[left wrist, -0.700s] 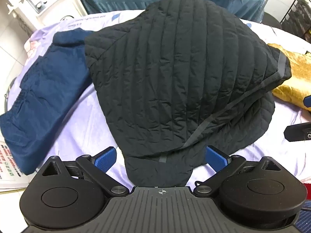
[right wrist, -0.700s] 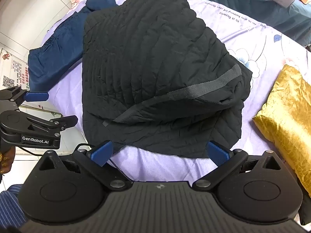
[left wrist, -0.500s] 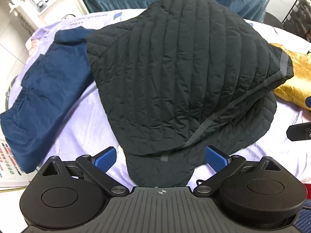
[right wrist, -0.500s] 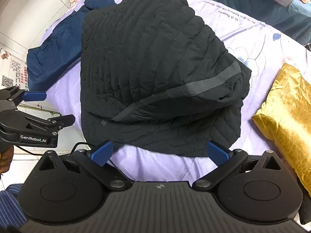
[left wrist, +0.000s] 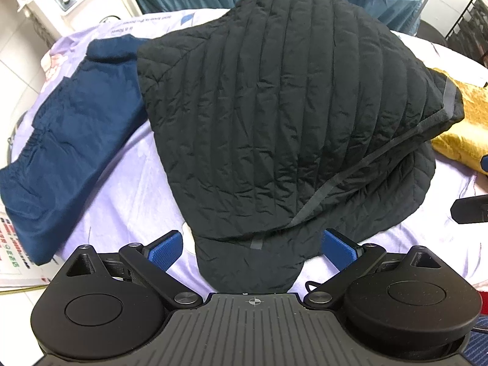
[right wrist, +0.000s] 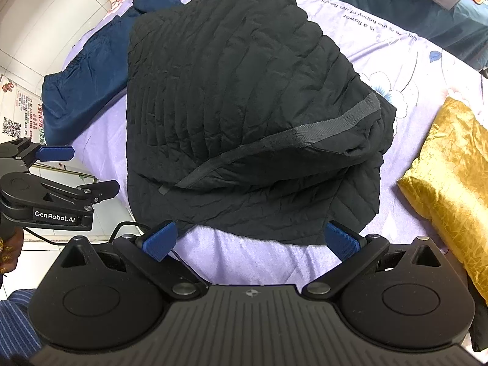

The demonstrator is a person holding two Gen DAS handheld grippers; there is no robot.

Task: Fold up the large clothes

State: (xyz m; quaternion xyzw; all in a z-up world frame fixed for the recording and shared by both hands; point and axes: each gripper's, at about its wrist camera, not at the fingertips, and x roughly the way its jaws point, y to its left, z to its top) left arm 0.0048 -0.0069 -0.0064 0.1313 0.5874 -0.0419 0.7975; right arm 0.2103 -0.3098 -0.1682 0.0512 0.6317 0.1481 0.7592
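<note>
The bed (left wrist: 128, 195) carried the black quilted jacket (left wrist: 289, 122), folded, reaching its near edge. Your left gripper (left wrist: 253, 245) and right gripper (right wrist: 250, 239) stood wide and empty. I think a pinch on only the top layer could undo the fold.

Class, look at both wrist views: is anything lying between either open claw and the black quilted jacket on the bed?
Nothing visible is. The left claw and the right claw both stand open at the near edge of the black quilted jacket. The navy garment and gold cushion lie off to its sides.
</note>
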